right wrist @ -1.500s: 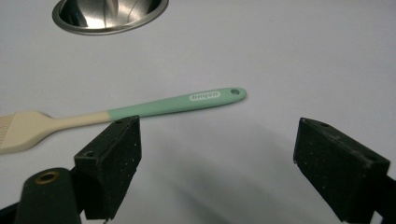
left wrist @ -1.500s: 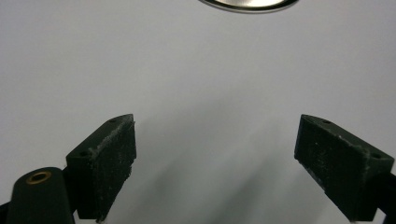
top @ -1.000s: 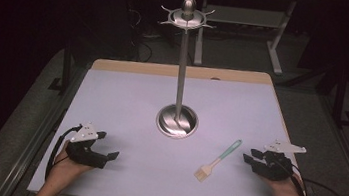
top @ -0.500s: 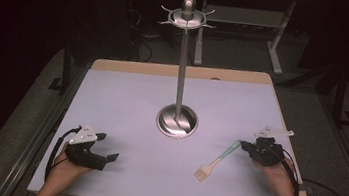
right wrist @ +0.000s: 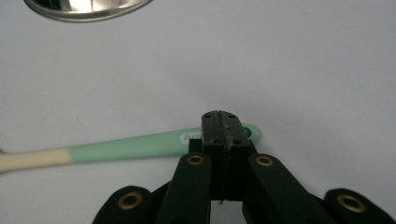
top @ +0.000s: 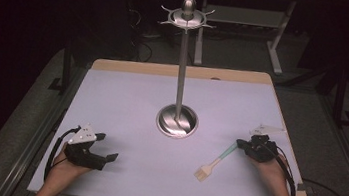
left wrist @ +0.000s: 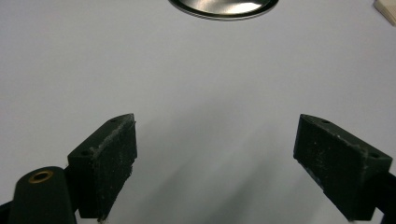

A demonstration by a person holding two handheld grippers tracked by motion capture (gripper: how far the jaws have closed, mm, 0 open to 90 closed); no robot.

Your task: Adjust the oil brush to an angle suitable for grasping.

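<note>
A: With the right gripper (top: pixel 246 146) down at the lower right of the high view, which step is this?

B: The pick-up, I'd judge. Its jaws have just been closing and now meet over the green end of the brush (right wrist: pixel 140 145), which lies flat on the table (top: pixel 128 92); whether they pinch the handle I can't tell.

A: And the next move?

B: Likely a lift toward the stand (top: pixel 181 78), if the grip holds. The left gripper (left wrist: pixel 215 154), lower left, gapes wide with nothing in it.

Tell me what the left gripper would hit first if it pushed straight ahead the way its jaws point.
Likely the round metal base of the stand; the left gripper, jaws open, faces it across bare white table. Depth is hard to judge.
</note>
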